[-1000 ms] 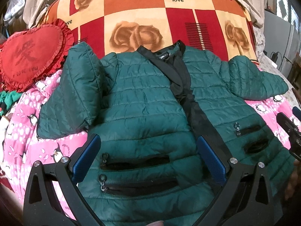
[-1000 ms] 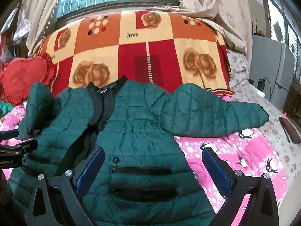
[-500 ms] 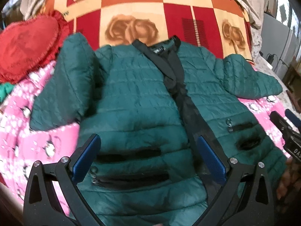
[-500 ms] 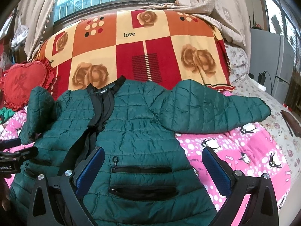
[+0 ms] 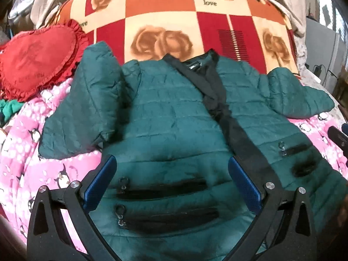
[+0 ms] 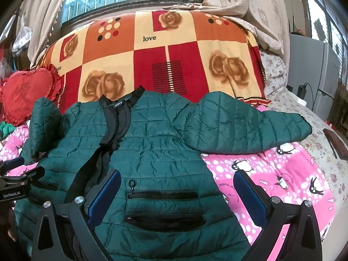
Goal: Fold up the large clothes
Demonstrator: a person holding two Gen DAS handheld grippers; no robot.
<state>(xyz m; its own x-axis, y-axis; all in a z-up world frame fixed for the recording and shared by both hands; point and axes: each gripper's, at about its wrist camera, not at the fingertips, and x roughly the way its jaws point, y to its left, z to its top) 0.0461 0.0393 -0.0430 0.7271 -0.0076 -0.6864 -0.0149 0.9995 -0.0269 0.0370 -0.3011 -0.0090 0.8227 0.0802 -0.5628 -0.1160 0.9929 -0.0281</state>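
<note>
A dark green quilted jacket (image 5: 174, 117) lies front up on the bed, black placket down its middle, zip pockets near the hem. It also shows in the right wrist view (image 6: 152, 152). Its left sleeve (image 5: 82, 113) is bent down beside the body. Its right sleeve (image 6: 245, 128) stretches out sideways. My left gripper (image 5: 171, 174) is open and empty above the lower left pockets. My right gripper (image 6: 176, 187) is open and empty above the lower right pocket. Each gripper's tip shows at the edge of the other's view.
The jacket rests on a pink penguin blanket (image 6: 271, 174). A rose-patterned orange and red blanket (image 6: 165, 54) rises behind it. A red heart cushion (image 5: 37, 58) lies at the back left. A dark flat object (image 6: 335, 143) lies at the right bed edge.
The left gripper's view has swung left and then tilted up, so the jacket sits lower in it. The right gripper has drawn back slightly. The jacket has not moved.
</note>
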